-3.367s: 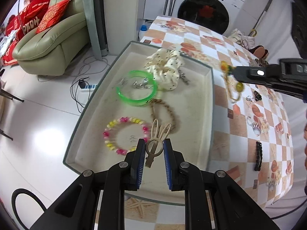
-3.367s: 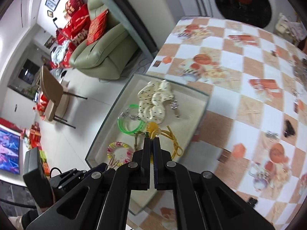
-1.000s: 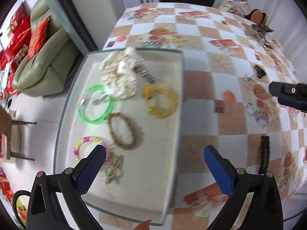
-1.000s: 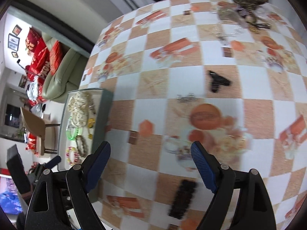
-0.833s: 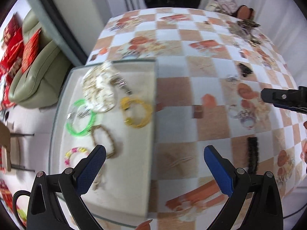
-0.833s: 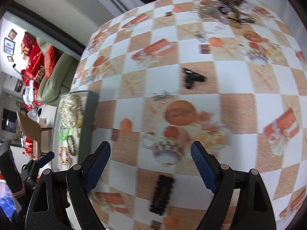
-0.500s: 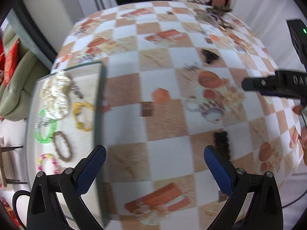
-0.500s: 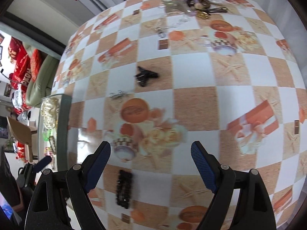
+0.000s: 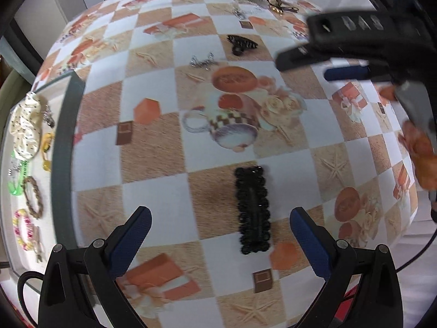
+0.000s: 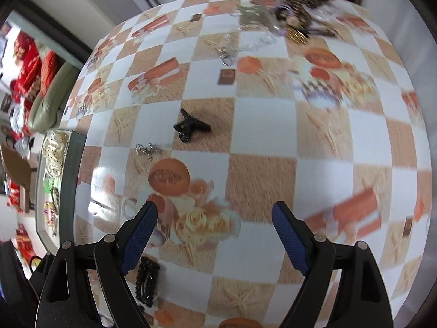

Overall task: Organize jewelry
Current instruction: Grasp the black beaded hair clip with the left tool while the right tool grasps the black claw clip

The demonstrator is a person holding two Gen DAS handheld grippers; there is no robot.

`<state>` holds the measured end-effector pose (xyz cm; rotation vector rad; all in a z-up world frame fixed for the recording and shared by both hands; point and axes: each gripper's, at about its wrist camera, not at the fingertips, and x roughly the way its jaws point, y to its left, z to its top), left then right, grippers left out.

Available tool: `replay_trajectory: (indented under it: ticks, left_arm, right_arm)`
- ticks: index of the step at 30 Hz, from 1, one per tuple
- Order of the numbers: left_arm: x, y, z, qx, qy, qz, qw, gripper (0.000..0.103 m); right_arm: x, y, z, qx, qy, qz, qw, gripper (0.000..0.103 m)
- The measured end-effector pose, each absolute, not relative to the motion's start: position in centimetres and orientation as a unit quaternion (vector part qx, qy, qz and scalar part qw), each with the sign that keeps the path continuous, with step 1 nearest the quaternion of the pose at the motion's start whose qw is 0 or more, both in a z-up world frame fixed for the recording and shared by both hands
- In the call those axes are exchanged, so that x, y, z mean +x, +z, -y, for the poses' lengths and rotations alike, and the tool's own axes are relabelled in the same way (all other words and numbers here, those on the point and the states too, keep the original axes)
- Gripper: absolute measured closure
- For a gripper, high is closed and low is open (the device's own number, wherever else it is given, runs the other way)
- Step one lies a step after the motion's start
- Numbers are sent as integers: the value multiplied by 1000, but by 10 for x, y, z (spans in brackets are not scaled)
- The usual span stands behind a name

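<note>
Both grippers spread wide and empty over the checked table, having swung away from the tray.

The left gripper (image 9: 220,227) now frames a black beaded clip (image 9: 253,210) at lower centre; the tray (image 9: 63,164), filled with bracelets, has slid to the left edge. The right gripper (image 10: 215,217) hangs over bare cloth, a black claw clip (image 10: 191,128) and silver earrings (image 10: 147,149) above, tangled jewelry (image 10: 295,19) at the top.

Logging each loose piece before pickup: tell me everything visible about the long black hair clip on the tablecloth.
The black hair clip is a long, narrow bar edged with rows of small dark beads around a smooth centre strip, glossy, probably plastic. It lies flat on the checkered tablecloth, lengthwise away from the camera, between the open left gripper fingers. Nothing touches it but the cloth.
</note>
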<state>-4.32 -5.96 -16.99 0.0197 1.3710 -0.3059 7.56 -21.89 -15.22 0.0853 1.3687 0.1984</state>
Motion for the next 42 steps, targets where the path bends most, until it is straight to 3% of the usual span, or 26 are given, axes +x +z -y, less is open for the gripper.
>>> replay_trajectory:
  ticks: [3, 4, 10, 13, 24, 30, 31, 32, 42]
  left_arm:
    - [-43, -174, 66, 6, -139, -633, 761, 2]
    - [-42, -175, 67, 7, -138, -635, 760, 10]
    - [-37, -186, 78, 13, -141, -643, 752, 11]
    - [-38, -192, 90, 19, -140, -650, 747, 21]
    - [-39, -199, 107, 31, -127, -651, 748, 22]
    - [-43, -193, 109, 29, -126, -644, 754, 47]
    - [-43, -192, 109, 26, -128, -643, 755, 58]
    - [-42, -191, 109, 22, -131, -642, 755, 69]
    - [-50, -177, 96, -24, -158, -636, 755, 69]
  right_arm:
    - [86, -156, 210, 17, 106, -630, 770, 15]
    - [90, -158, 208, 8, 109, -630, 769, 15]
    - [103, -167, 197, -40, 124, -627, 768, 21]
    - [110, -171, 192, -60, 130, -622, 770, 24]
    - [134, -184, 168, -119, 144, -608, 772, 34]
    - [140, -185, 156, -151, 143, -593, 778, 55]
    - [140, -185, 155, -152, 144, -592, 779, 63]
    - [140, -185, 154, -154, 142, -591, 779, 63]
    - [122, -173, 163, -114, 132, -589, 789, 63]
